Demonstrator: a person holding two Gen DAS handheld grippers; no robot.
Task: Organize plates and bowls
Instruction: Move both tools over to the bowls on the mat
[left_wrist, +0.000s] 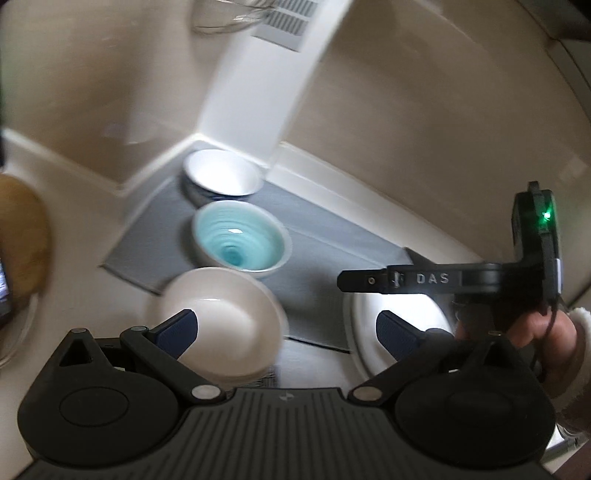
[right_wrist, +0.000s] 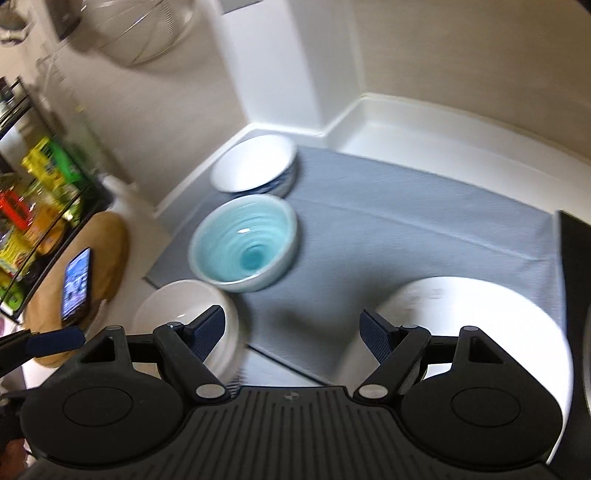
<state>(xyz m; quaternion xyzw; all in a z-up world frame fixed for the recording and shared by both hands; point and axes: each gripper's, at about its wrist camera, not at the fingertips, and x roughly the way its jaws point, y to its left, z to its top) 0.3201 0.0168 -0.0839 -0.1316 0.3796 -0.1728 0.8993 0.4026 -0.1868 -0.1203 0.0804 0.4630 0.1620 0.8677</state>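
Three bowls stand in a row on a grey mat (left_wrist: 325, 240) (right_wrist: 406, 229): a white bowl with blue outside (left_wrist: 221, 173) (right_wrist: 255, 164) at the back corner, a turquoise bowl (left_wrist: 240, 238) (right_wrist: 243, 243) in the middle, and a cream bowl (left_wrist: 221, 317) (right_wrist: 184, 306) nearest. A white plate (left_wrist: 402, 332) (right_wrist: 480, 325) lies to the right. My left gripper (left_wrist: 286, 328) is open and empty, above the cream bowl and the plate. My right gripper (right_wrist: 293, 338) is open and empty over the mat, and shows side-on in the left wrist view (left_wrist: 345, 279).
A wooden board (right_wrist: 92, 266) with a phone (right_wrist: 75, 284) on it lies left of the bowls. A wire rack with colourful packets (right_wrist: 33, 192) stands further left. A glass bowl (right_wrist: 140, 26) sits up high. Walls close the corner behind the mat.
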